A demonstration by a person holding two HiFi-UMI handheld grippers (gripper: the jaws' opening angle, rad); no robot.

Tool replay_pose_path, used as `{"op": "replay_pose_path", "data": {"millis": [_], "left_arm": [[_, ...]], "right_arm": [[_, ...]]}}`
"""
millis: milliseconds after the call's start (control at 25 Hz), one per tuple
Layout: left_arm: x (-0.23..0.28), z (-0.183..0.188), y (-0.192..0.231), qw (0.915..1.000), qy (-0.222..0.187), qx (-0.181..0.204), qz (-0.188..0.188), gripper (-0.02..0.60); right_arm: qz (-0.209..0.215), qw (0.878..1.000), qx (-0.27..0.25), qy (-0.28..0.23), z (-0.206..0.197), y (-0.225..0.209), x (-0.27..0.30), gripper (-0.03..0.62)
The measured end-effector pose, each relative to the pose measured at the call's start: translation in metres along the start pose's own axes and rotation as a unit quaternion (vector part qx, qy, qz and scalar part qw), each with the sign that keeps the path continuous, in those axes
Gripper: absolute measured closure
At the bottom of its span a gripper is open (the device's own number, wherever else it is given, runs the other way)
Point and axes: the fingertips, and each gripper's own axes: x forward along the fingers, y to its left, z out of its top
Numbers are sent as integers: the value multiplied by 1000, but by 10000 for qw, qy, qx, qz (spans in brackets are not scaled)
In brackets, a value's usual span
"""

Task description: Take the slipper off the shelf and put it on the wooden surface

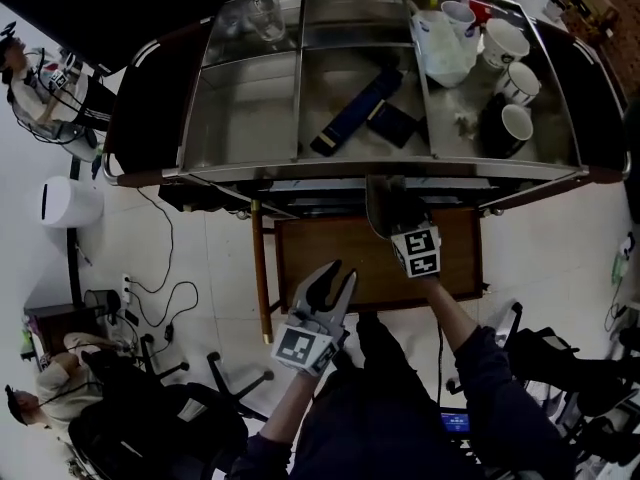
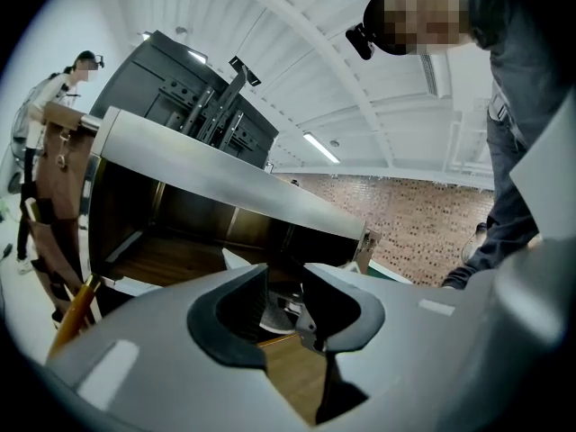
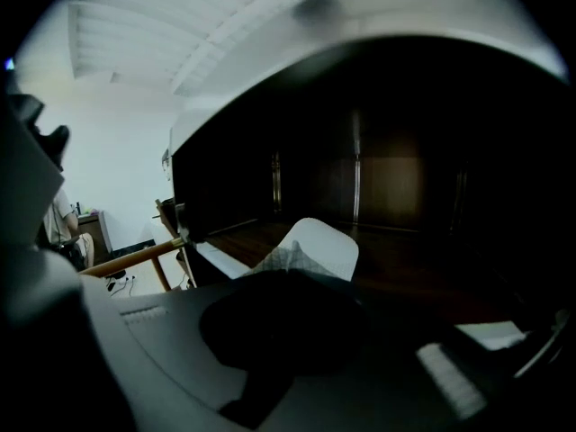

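A white slipper (image 3: 317,245) with a checked lining sticks out ahead of my right gripper (image 3: 288,288), whose jaws are shut on its near edge. In the head view the slipper (image 1: 381,206) hangs grey over the far edge of the wooden surface (image 1: 320,253), just under the rim of the metal cart (image 1: 240,173), and my right gripper (image 1: 398,218) is behind it. My left gripper (image 1: 338,276) hovers open and empty over the near left part of the wood. Through its jaws (image 2: 283,286) I see a bit of the white slipper (image 2: 273,320) above the wood (image 2: 297,376).
The cart's top tray holds several cups (image 1: 505,43), a plastic container (image 1: 440,48) and dark flat items (image 1: 355,108). A wooden leg (image 1: 261,268) stands at the surface's left. Cables, office chairs (image 1: 180,408), a white device (image 1: 68,203) and a seated person (image 1: 60,378) are on the floor to the left.
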Motion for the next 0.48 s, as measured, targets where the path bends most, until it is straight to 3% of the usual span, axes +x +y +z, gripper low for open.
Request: {"op": "replay_pose_path", "data": {"millis": [120,240,360,480], "left_arm": [[-7,-14,-6,9999,135,-27,-29,459],[-13,-29,-16,9995,273,-100,-89,459],[-18,-42,-24,9990,411,-96,-176,459],[-25,-49,-33,9985,469,-84,-255,459]], "right_arm": [[-126,9991,-408,80,-40,27,-58,588],[-187,9958,-710,539,-107,52,-101,589],[-92,9922,-529,1124,-171,69,-116,588],[66,9883,-108,1520,-206,78,-111,589]]}}
